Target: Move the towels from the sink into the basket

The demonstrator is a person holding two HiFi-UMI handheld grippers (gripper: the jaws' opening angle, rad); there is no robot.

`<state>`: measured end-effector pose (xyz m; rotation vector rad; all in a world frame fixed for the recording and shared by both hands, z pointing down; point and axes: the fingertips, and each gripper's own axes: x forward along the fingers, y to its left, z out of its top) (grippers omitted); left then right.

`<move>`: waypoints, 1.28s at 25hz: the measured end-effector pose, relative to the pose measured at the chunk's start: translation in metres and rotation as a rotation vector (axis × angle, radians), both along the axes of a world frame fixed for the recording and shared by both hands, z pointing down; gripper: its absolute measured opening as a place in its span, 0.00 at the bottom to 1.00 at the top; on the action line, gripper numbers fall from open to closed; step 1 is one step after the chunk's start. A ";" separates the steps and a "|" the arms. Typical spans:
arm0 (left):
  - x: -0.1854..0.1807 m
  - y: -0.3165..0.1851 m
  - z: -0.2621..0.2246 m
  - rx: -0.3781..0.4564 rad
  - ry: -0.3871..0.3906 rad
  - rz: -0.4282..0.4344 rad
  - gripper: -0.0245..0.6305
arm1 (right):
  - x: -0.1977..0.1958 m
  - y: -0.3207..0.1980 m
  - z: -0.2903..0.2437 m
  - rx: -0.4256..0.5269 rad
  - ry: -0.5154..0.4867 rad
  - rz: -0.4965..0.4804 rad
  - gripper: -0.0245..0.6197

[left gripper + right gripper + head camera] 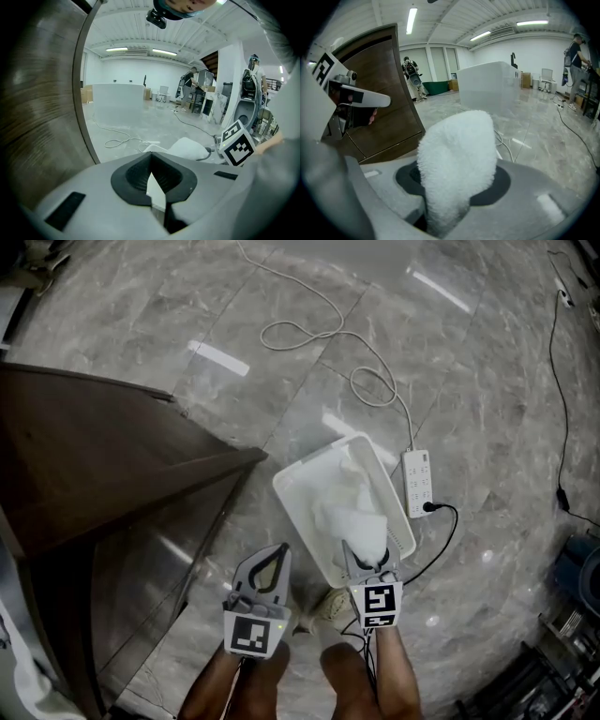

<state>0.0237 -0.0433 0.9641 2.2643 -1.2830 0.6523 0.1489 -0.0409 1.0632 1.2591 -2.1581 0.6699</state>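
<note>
**Item 1: right gripper** [367, 564]. Clasped on 1 white towel [457, 159], which stands bunched between the pads and rises above them. The gripper hangs over the near end of the basket, angled down, so that the towel lies directly above the load it is to join. Judgement: the placing step is at hand, and only letting go remains for this piece.

**Item 2: basket** [298, 498]. White, rectangular, set on the grey marble floor just ahead of the person's feet. It holds more white towelling [349, 472] heaped toward its far end, which leaves room at the near end.

**Item 3: left gripper** [278, 551]. Clenched, with the jaw tips meeting and nothing gripped. It is held low beside the basket's left wall, apart from it, apparently waiting out of the way.

**Item 4: dark wooden unit** [112, 474]. To the left of the basket. No sink can be made out in any view.

**Item 5: power strip** [419, 482]. Just beyond the basket's right wall. A white cable [319, 329] loops away from it across the floor.
</note>
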 end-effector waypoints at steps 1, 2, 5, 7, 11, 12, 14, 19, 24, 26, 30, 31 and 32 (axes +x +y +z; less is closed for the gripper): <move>0.001 -0.001 0.002 -0.001 -0.002 0.004 0.05 | 0.000 0.000 0.003 -0.008 -0.002 0.003 0.36; 0.001 -0.001 0.003 -0.003 -0.004 0.005 0.05 | 0.000 0.000 0.005 -0.018 -0.002 0.011 0.39; 0.003 0.000 0.004 -0.009 -0.004 0.008 0.05 | 0.002 0.001 0.011 -0.038 -0.011 0.037 0.56; 0.004 0.000 0.004 -0.014 -0.002 0.009 0.05 | 0.003 0.000 0.009 -0.036 -0.026 0.048 0.64; 0.002 0.002 0.002 -0.014 -0.001 0.011 0.05 | 0.000 0.002 0.007 -0.034 -0.021 0.046 0.69; 0.001 0.002 0.001 -0.014 -0.002 0.013 0.05 | 0.000 0.002 0.006 -0.036 -0.018 0.045 0.69; 0.001 0.002 -0.003 -0.011 -0.005 0.017 0.05 | 0.000 0.000 0.002 -0.036 -0.014 0.045 0.69; -0.001 -0.006 -0.028 0.019 0.004 0.013 0.05 | -0.003 -0.007 -0.024 -0.019 -0.018 0.040 0.69; -0.003 -0.019 -0.071 0.068 0.002 0.024 0.05 | -0.006 -0.018 -0.075 0.025 -0.017 0.018 0.68; -0.003 -0.023 -0.090 0.101 -0.018 0.057 0.05 | -0.006 -0.024 -0.101 0.047 -0.019 0.022 0.63; 0.000 -0.028 -0.139 0.123 0.002 0.053 0.05 | -0.005 -0.034 -0.161 0.098 -0.019 0.034 0.55; 0.001 -0.030 -0.153 0.124 0.009 0.047 0.05 | -0.006 -0.037 -0.178 0.113 -0.018 0.035 0.53; 0.002 -0.032 -0.169 0.126 0.020 0.036 0.05 | -0.006 -0.040 -0.195 0.129 -0.019 0.037 0.50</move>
